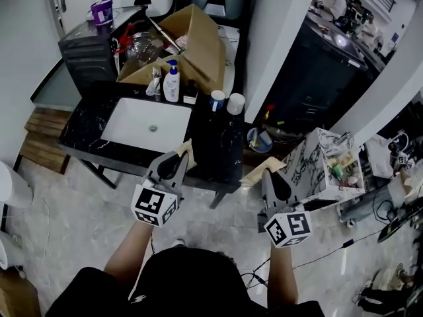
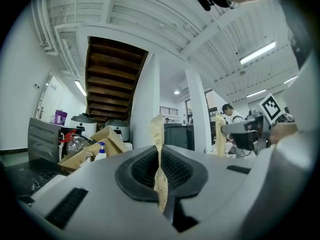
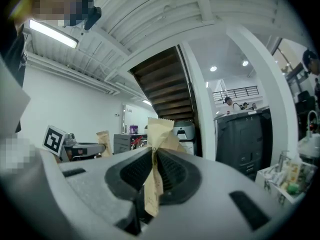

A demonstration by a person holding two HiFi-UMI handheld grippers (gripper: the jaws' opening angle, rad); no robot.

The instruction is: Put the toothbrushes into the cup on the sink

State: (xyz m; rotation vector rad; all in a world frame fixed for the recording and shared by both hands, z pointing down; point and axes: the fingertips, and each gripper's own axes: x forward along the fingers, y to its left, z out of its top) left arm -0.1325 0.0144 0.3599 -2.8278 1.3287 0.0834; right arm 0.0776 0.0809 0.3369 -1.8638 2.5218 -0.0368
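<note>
the left packet [image 2: 158, 129], tan paper, stands edge-on between the ribbed pads of the left gripper [image 2: 160, 170]. the jaws are pressed together on it, and its top sticks up past them. whatever is inside the paper doesn't show. in the head view this packet pokes from the gripper's tip over the front edge of the black counter [image 1: 215, 147], just right of the white sink [image 1: 129, 121].

the right packet [image 3: 156, 134], same tan paper but crumpled at the top, is pinched the same way in the right gripper [image 3: 152, 173], just off the counter's right front corner.

a blue-banded cup [image 1: 217, 100] and a white cup [image 1: 235, 104] stand side by side at the counter's back, well apart from both packets.

both packets carry faint dark print, too small to read. the blue label on the pump bottle [image 1: 172, 83] is also unreadable.
</note>
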